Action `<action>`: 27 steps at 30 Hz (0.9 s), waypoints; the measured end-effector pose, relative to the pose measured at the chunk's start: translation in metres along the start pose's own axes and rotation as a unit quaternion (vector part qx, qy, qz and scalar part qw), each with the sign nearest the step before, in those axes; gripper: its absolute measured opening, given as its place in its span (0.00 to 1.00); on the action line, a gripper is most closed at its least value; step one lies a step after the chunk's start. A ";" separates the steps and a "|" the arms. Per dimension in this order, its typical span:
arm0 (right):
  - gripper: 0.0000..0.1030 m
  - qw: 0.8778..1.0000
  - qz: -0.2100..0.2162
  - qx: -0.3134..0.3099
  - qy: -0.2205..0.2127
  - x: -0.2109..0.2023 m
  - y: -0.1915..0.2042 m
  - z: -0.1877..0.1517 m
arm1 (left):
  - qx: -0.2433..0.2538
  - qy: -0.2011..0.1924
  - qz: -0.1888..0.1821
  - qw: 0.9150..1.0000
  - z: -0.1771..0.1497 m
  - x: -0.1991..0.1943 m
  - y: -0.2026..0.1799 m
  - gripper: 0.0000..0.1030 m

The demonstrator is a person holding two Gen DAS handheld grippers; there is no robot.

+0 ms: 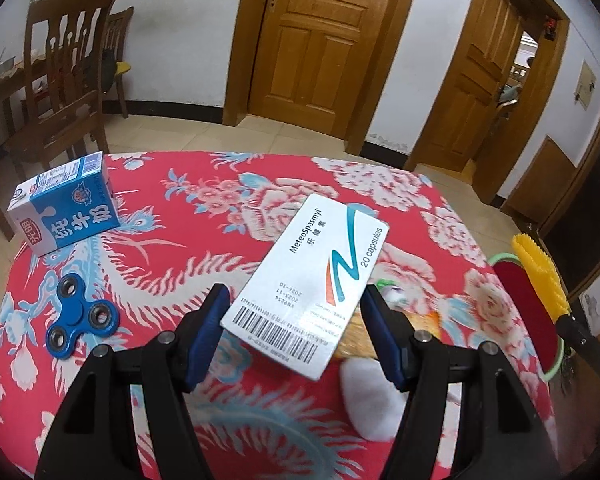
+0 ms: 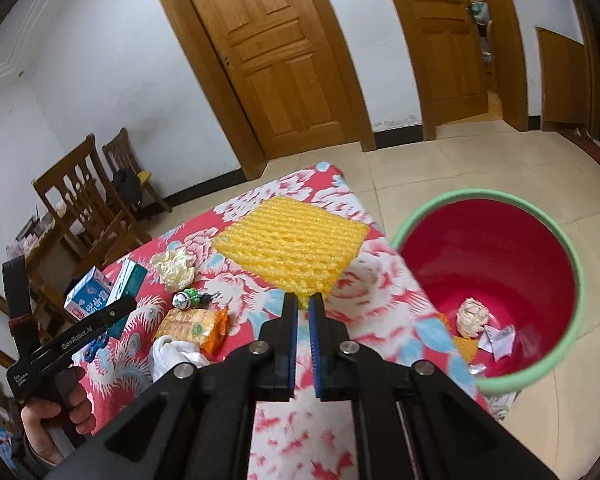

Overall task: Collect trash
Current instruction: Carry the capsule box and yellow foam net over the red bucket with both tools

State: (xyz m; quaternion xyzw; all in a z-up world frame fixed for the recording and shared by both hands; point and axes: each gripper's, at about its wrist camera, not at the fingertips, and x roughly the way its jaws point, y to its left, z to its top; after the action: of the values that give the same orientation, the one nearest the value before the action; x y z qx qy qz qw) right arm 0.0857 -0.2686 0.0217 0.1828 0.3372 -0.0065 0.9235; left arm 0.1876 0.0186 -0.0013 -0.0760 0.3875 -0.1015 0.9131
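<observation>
My right fingers (image 2: 303,300) pinch the yellow net's (image 2: 292,242) corner; bin (image 2: 556,236) lies just right, below table edge. Left fingers (image 1: 296,330) clamp the pill box (image 1: 312,280), long axis pointing away.

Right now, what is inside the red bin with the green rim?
Inside the red bin lie a crumpled paper ball, a torn white wrapper and a yellow scrap. The near rim and the tablecloth edge hide part of the bottom.
</observation>
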 end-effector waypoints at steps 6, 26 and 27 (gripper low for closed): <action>0.07 1.000 -0.008 0.016 -0.018 -0.024 -0.016 -0.007 | 0.011 -0.001 -0.026 1.000 -0.006 -0.020 -0.023 0.65; 0.07 0.997 -0.016 0.054 -0.049 -0.067 -0.058 -0.024 | 0.048 -0.001 -0.074 0.996 -0.035 -0.064 -0.085 0.65; 0.07 0.997 -0.017 0.056 -0.051 -0.067 -0.060 -0.024 | 0.050 -0.002 -0.075 0.996 -0.036 -0.066 -0.088 0.65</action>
State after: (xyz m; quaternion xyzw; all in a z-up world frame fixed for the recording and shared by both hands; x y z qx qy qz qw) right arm 0.0108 -0.3234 0.0269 0.2276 0.2923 -0.0504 0.9275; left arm 0.1062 -0.0525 0.0387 -0.0593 0.3735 -0.1886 0.9063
